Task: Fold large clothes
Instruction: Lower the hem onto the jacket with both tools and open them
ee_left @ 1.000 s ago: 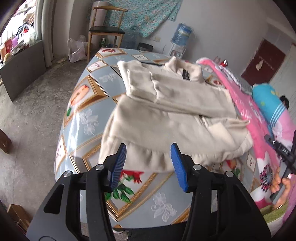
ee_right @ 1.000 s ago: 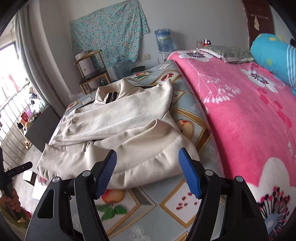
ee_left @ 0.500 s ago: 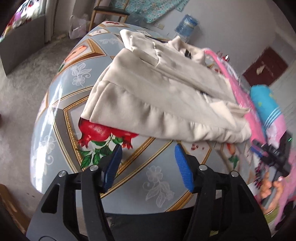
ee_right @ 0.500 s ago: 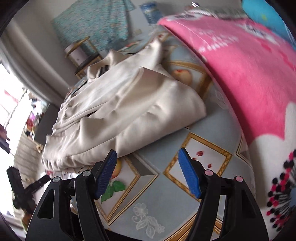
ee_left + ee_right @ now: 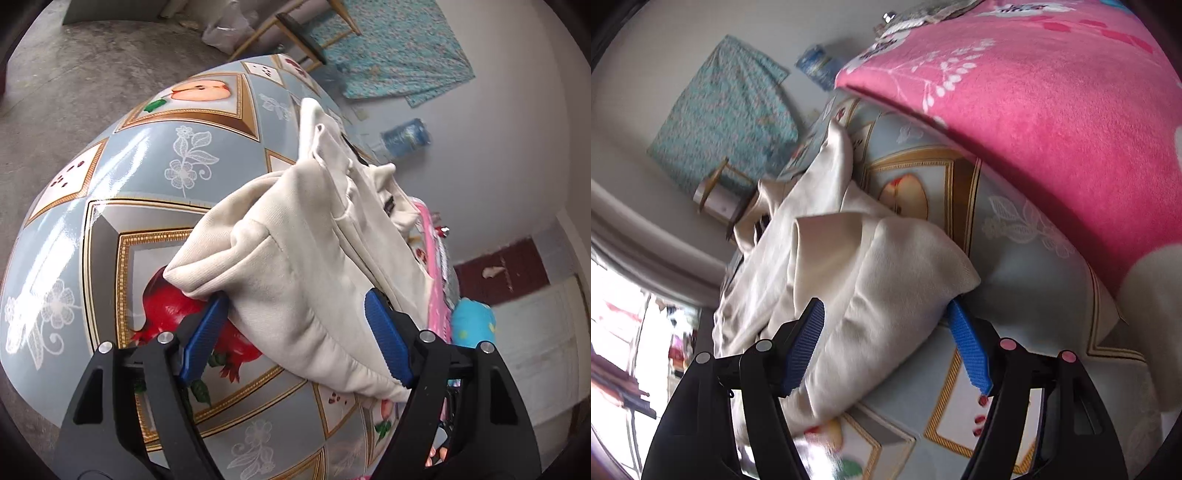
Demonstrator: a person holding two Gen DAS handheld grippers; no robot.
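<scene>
Cream jacket (image 5: 314, 266) is lying on the patterned table (image 5: 147, 177), sleeves already folded in. Left gripper (image 5: 295, 332) and right gripper (image 5: 886, 336) are straddling the near hem corners, fingers spread w/ cloth between, not yet pinching. Remaining, approx.: pinch hem, fold toward collar.

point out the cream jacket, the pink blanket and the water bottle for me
cream jacket (image 5: 295, 280): left wrist view, on the folded hem between the fingers.
pink blanket (image 5: 1052, 110): right wrist view, on its plain fleece top.
water bottle (image 5: 404, 134): left wrist view, on the blue body.
</scene>
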